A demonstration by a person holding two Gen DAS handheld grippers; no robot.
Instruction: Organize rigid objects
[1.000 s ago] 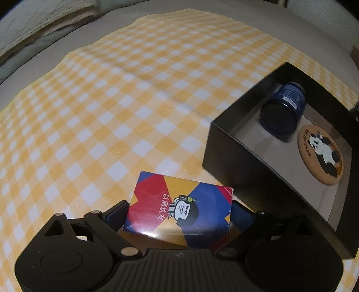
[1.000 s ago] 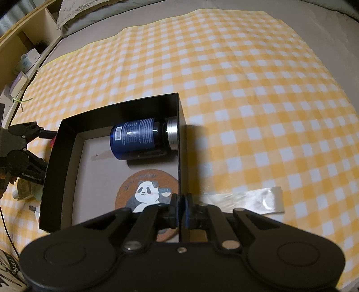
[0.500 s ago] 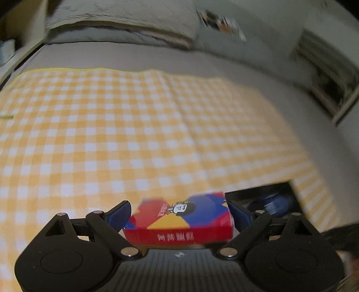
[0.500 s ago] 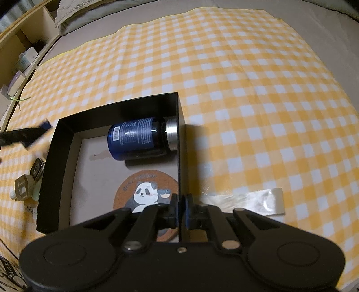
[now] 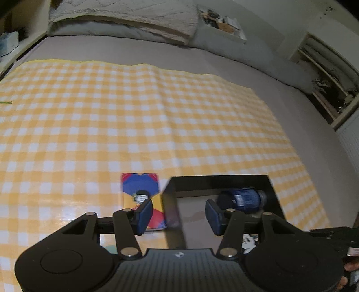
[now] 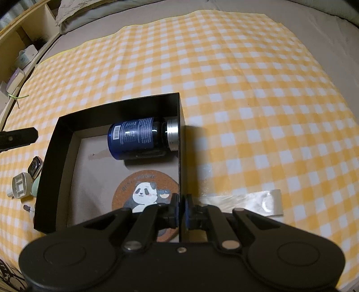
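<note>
My left gripper (image 5: 178, 213) is half-wide, jaws just closing on nothing. The card box (image 5: 140, 197) seemingly lies on the cloth at lower centre, beside the black box (image 6: 123, 107). My right gripper (image 6: 182, 209) pinches its wall. Next I grasp the cards squarely and lift them over the wall.

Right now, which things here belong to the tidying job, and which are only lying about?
Job: black box, blue bottle, panda coaster, card pack, watch, white plug.
Lying about: checked cloth, clear wrapper, pillow.

Blue jar (image 6: 136, 138) on side in black box (image 6: 53, 161), blurry
</note>
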